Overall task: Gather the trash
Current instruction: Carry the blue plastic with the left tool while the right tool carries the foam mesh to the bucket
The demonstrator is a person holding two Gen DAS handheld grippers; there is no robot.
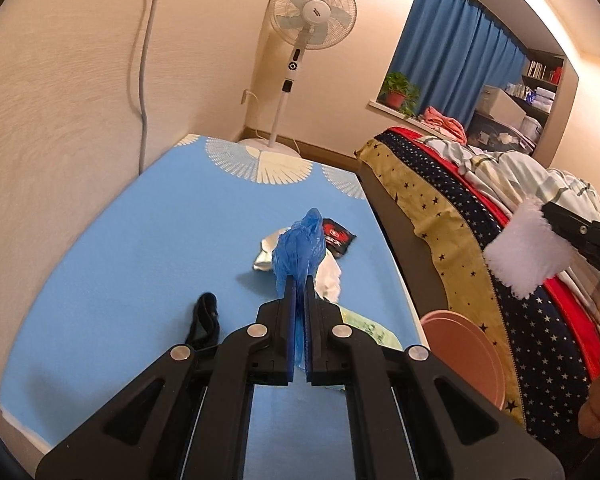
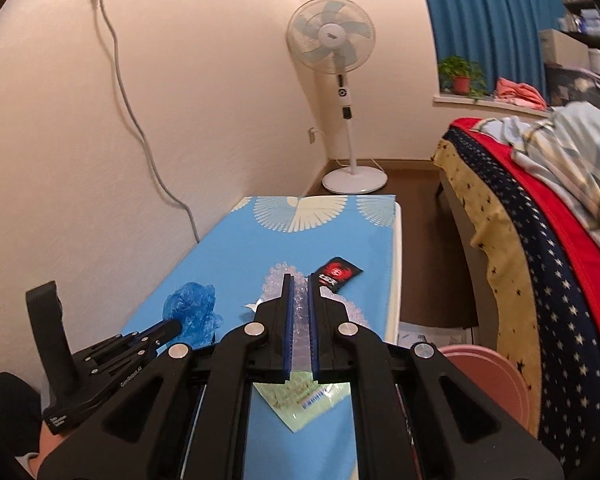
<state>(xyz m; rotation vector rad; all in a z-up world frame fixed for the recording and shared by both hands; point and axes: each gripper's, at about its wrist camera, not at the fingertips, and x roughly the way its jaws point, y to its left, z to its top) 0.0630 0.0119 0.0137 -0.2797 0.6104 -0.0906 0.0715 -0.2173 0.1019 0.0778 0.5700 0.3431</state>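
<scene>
My left gripper is shut on a crumpled blue plastic bag, held above the blue table; the bag also shows in the right wrist view. My right gripper is shut on a clear bubble-wrap piece, which looks white in the left wrist view. On the table lie a black and red packet, a silver foil wrapper, white crumpled paper and a pale green wrapper.
A pink bin stands on the floor between table and bed. A standing fan is in the far corner. A black strap lies on the table's near left. A cable hangs down the wall.
</scene>
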